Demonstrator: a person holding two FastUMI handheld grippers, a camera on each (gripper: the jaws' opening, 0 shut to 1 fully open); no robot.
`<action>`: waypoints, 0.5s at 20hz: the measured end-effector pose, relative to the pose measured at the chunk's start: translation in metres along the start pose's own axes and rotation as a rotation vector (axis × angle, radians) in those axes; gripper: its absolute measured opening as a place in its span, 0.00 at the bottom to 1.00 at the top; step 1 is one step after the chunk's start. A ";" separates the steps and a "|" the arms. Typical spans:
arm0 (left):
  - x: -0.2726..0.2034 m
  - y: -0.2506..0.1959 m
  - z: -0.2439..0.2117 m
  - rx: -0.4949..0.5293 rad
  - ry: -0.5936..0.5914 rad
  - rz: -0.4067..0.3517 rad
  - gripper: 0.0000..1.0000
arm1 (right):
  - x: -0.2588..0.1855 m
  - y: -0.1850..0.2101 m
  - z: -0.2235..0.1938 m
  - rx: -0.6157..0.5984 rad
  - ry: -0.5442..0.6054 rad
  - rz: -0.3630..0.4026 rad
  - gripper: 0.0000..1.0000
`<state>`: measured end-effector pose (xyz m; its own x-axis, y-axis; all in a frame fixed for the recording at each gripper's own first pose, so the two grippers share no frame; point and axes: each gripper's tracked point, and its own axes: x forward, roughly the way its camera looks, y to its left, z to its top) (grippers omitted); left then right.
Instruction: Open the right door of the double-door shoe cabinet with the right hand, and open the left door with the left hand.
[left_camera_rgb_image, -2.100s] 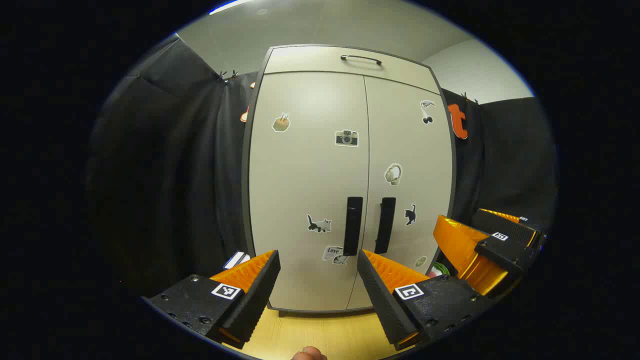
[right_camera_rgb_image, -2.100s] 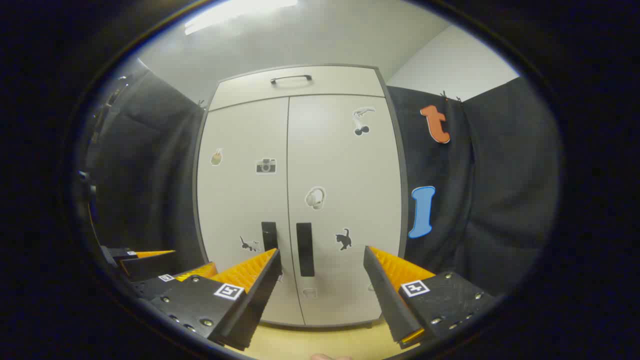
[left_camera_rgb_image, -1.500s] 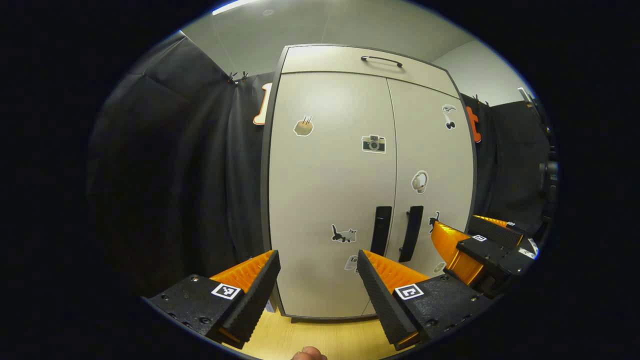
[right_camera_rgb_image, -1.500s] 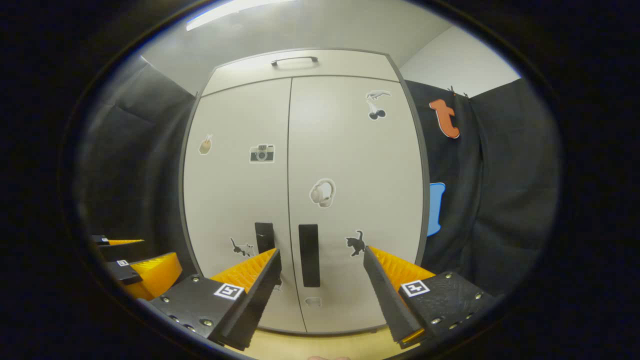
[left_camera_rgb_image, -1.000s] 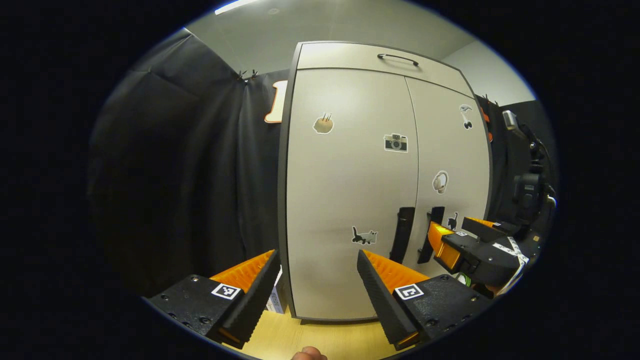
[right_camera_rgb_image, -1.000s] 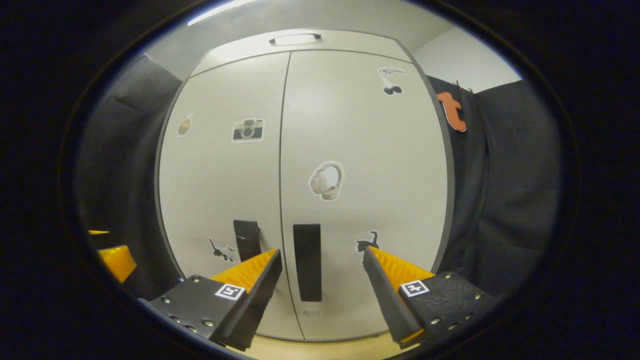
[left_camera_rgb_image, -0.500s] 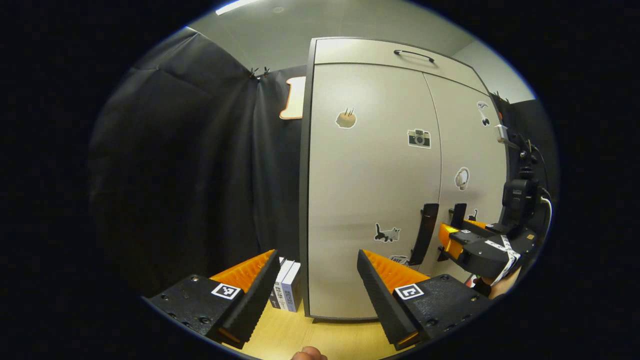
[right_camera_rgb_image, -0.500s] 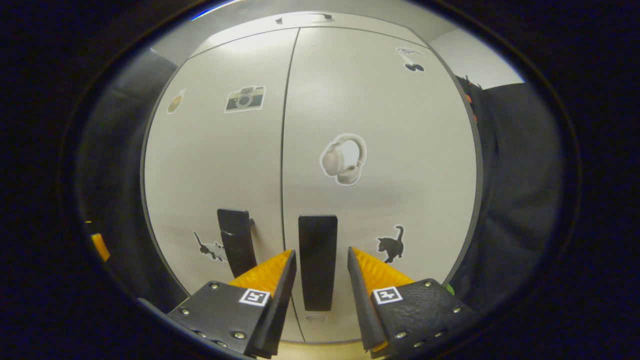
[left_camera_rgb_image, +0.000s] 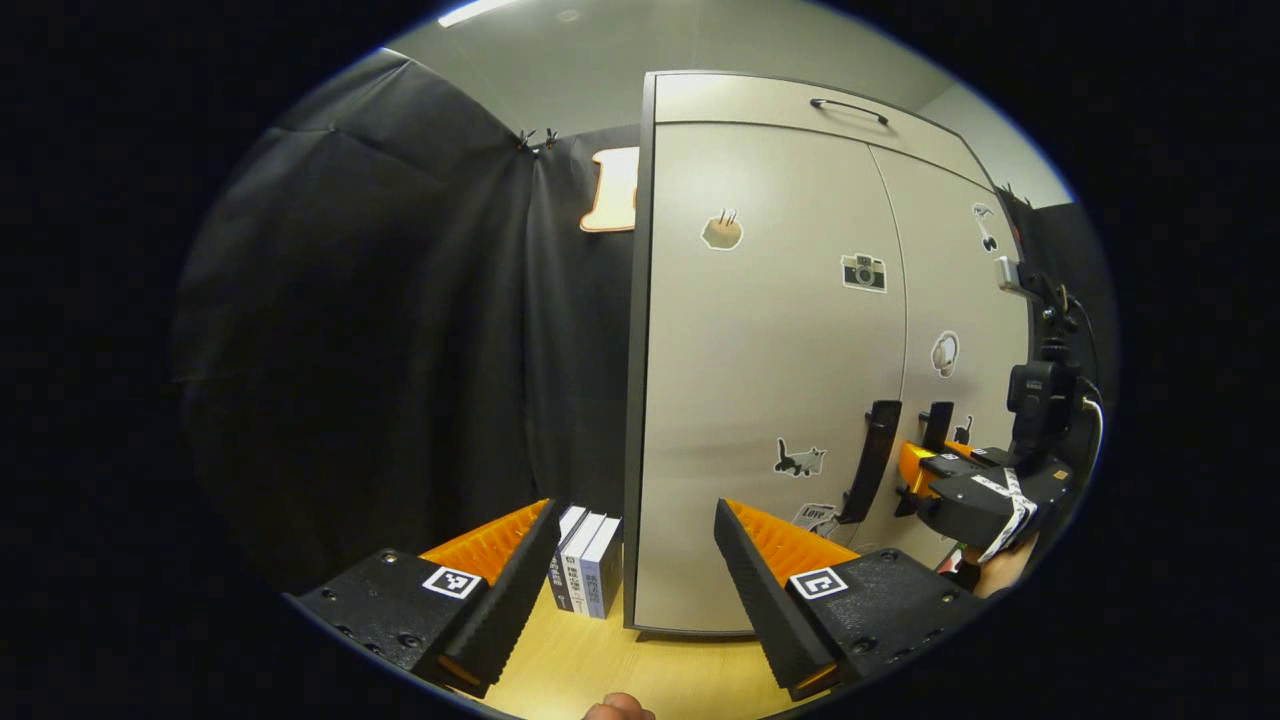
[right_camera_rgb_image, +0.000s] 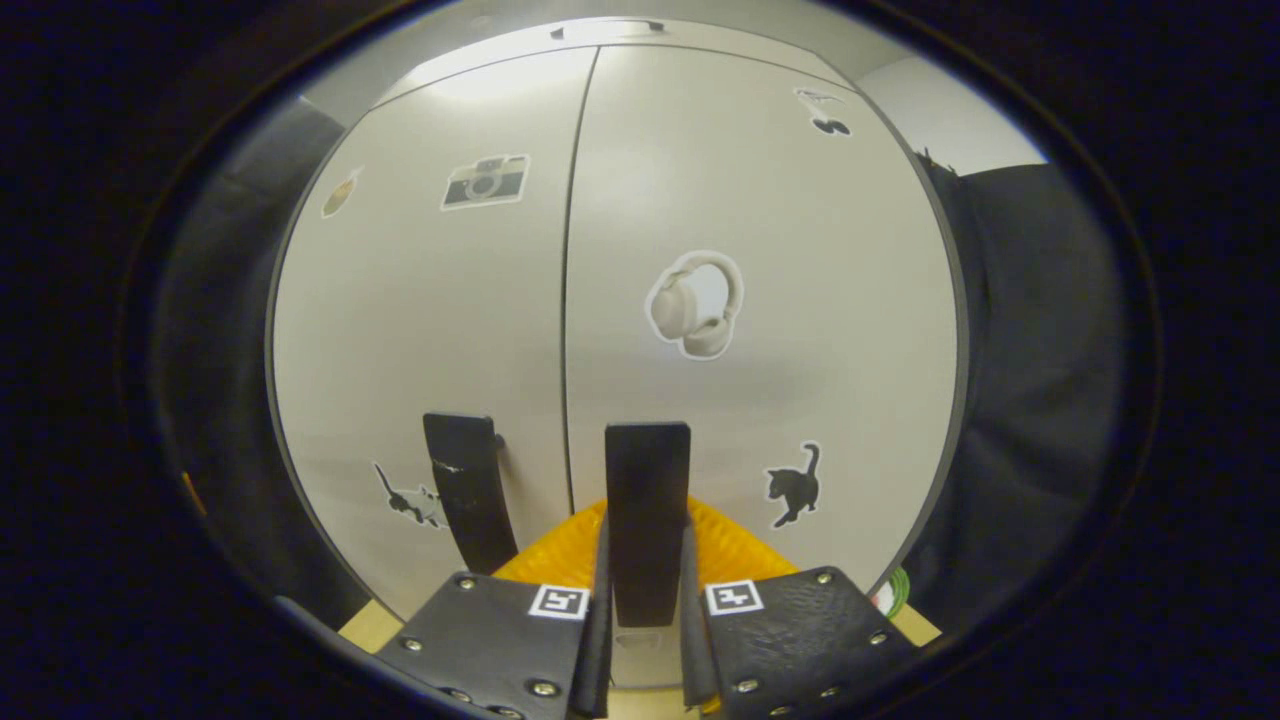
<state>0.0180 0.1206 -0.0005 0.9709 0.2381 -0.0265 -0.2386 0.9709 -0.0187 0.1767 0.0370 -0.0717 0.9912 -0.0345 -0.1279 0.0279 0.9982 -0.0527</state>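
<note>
The beige shoe cabinet (left_camera_rgb_image: 700, 420) has both doors closed, and stickers dot them. In the right gripper view, my right gripper (right_camera_rgb_image: 646, 600) is shut on the right door's black vertical handle (right_camera_rgb_image: 647, 500), one finger on each side of it. The left door's handle (right_camera_rgb_image: 468, 500) stands free just to its left. In the left gripper view, my left gripper (left_camera_rgb_image: 635, 512) is open and holds nothing, facing the cabinet's left edge from a distance. There the left handle (left_camera_rgb_image: 870, 460) is at the right, and my right gripper (left_camera_rgb_image: 975, 490) sits at the right handle (left_camera_rgb_image: 937, 425).
Three books (left_camera_rgb_image: 588, 565) stand on the wooden floor (left_camera_rgb_image: 570, 665) against the cabinet's left side. A drawer with a bar handle (left_camera_rgb_image: 848, 106) tops the cabinet. A small green object (right_camera_rgb_image: 895, 592) lies at the cabinet's lower right. A hand (left_camera_rgb_image: 1000, 570) holds the right gripper.
My right gripper moved in to the right door handle and shut on it. The left gripper swung left, so the cabinet slid to the right of its view and the books appeared.
</note>
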 end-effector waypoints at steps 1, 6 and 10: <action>-0.001 0.000 0.000 -0.003 0.000 0.001 0.96 | -0.001 0.000 0.000 0.001 0.001 0.000 0.28; -0.013 0.003 -0.002 0.001 0.001 0.006 0.96 | -0.004 -0.003 -0.002 -0.022 -0.008 0.000 0.28; -0.022 0.007 -0.003 -0.003 -0.001 0.017 0.96 | -0.011 -0.003 0.000 -0.004 -0.012 0.043 0.15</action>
<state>-0.0050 0.1216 -0.0029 0.9667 0.2547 -0.0255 -0.2552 0.9666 -0.0215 0.1652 0.0345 -0.0700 0.9929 0.0090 -0.1185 -0.0151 0.9986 -0.0511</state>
